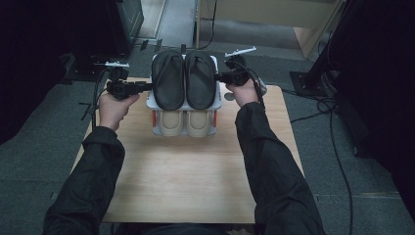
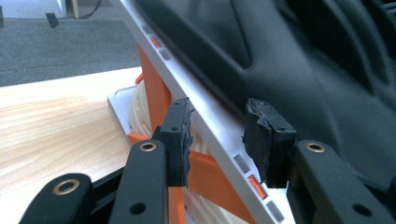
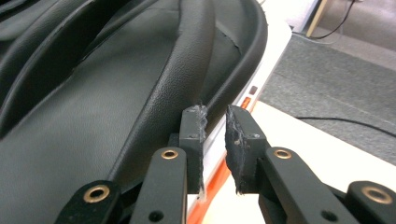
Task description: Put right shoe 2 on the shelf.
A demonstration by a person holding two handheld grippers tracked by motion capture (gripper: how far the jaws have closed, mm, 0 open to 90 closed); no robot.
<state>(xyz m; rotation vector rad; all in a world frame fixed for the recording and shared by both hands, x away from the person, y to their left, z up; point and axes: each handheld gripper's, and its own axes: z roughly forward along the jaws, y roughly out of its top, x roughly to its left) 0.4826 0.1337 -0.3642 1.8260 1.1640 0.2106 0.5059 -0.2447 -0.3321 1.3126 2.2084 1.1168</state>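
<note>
A two-tier shoe rack stands at the table's far edge, with a white top shelf on orange posts. Two black sandals lie on the top shelf and a beige pair sits on the lower tier. My left gripper is at the shelf's left edge. Its pads close on the shelf rim, one under it and one over it. My right gripper is at the right edge, its jaws narrow and clamped on the white rim beside a sandal.
The rack stands on a wooden table, with bare wood between it and the person. Grey carpet surrounds the table. Cables trail on the floor at the right and dark stands rise beyond the far right corner.
</note>
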